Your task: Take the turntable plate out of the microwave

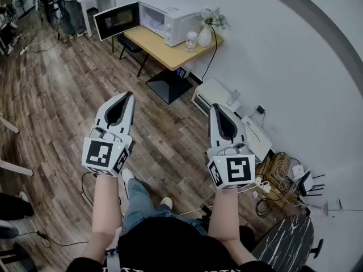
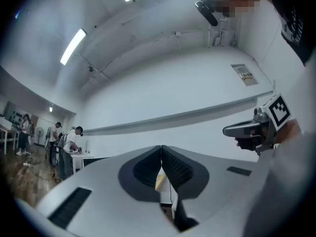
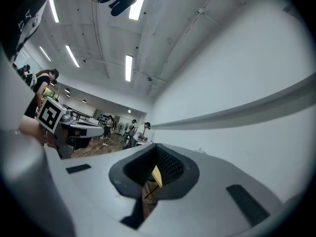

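Hovering side by side over the wooden floor (image 1: 62, 89), the left claw (image 1: 127, 96) and right claw (image 1: 217, 107) are each pinched fully together, nothing between their tips. A wide stretch of floor separates them from the worktop (image 1: 161, 52) by the wall. The microwave (image 1: 173, 17) sits at its left end, door (image 1: 116, 20) swung out past the edge. The turntable plate cannot be made out inside. A vase (image 1: 205, 35) and a glass (image 1: 191, 41) stand near the right edge.

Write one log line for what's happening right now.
stage: not started | left gripper: shut, empty | right gripper: shut, empty | microwave: on table, door open | plate: not visible
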